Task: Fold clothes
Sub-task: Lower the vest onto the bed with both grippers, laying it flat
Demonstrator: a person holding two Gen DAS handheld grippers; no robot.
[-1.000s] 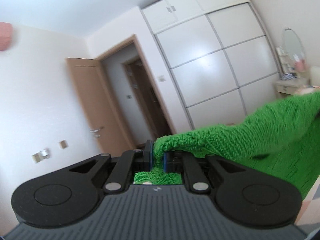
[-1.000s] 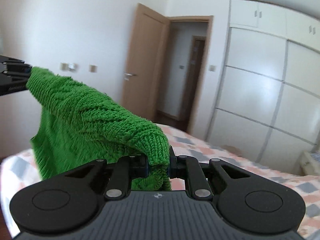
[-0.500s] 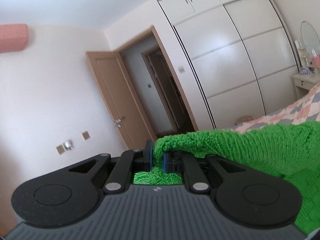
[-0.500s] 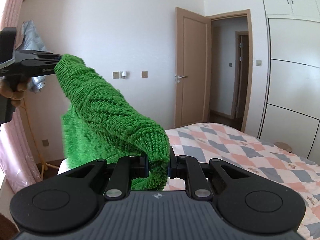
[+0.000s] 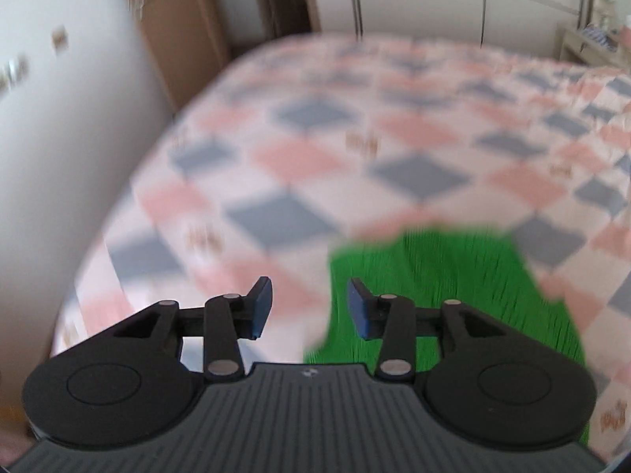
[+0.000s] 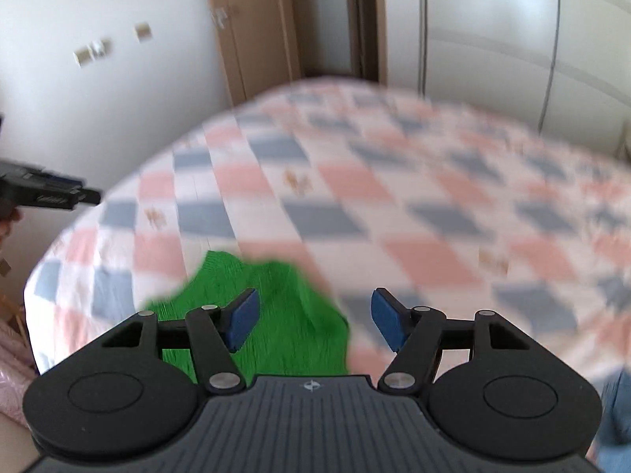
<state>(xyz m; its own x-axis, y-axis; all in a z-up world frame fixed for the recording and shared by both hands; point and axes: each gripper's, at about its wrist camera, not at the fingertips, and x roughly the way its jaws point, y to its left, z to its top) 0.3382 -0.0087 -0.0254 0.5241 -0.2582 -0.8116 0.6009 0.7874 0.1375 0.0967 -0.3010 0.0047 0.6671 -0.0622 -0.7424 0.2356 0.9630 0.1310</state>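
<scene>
Both pairs of jaws stand wide apart with nothing between them. The left black two-finger gripper fills the lower part of the left wrist view, its blue pads spread, and the right black two-finger gripper does the same in the right wrist view, blue pads parted over open space.

The bright green knitted sweater lies on the bed with the pink, grey and white checked quilt. In the left wrist view it sits at lower centre to lower right of the frame, partly hidden behind the gripper's right finger and body, so its near edge cannot be seen. In the right wrist view the same green knit shows at lower left of centre, behind the left finger, its lower part cut off by the gripper body. Motion blur smears the knit in both views, so its folds and outline are hard to read, and whether it lies flat or bunched cannot be told.

The left gripper also appears at the left edge of the right wrist view, seen side-on, only partly in frame.

At the top of both frames, blurred, stand a brown wooden door and a white sliding wardrobe; small wall plates at upper left are indistinct.
</scene>
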